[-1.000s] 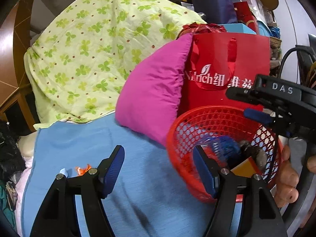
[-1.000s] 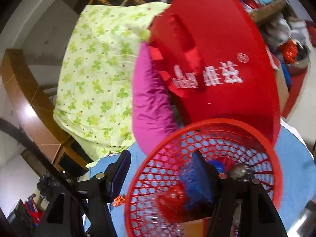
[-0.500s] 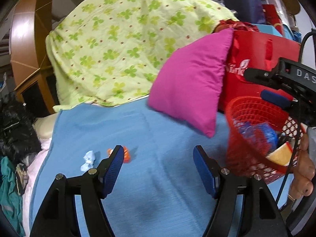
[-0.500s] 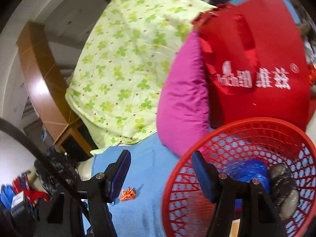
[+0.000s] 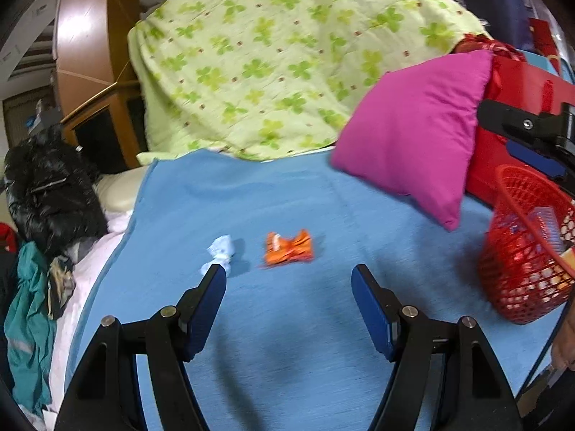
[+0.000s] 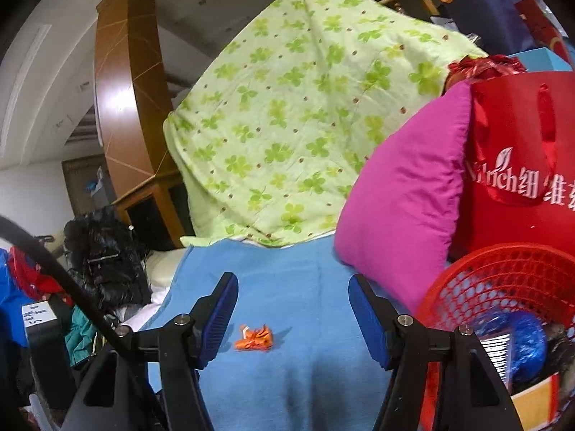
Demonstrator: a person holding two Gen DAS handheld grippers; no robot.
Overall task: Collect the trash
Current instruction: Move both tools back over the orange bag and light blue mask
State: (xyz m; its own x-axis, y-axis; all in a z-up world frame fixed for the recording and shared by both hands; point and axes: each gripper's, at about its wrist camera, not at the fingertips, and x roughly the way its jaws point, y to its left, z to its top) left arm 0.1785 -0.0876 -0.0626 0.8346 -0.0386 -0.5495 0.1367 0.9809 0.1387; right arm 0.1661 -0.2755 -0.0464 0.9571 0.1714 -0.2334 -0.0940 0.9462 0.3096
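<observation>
Lying just beyond the spread, empty left hand-held gripper, the orange wrapper is set crosswise, long axis left-right. A white wad is seen by the left finger; the right hand-held gripper, also spread and empty, is farther off.

We are seeing a crumpled orange wrapper lying flat on the blue blanket, with a small white-blue wad of paper just beside it at its nine o'clock. At the wrapper's three o'clock, well apart, a red mesh basket is sitting upright, holding blue and yellow packaging.
</observation>
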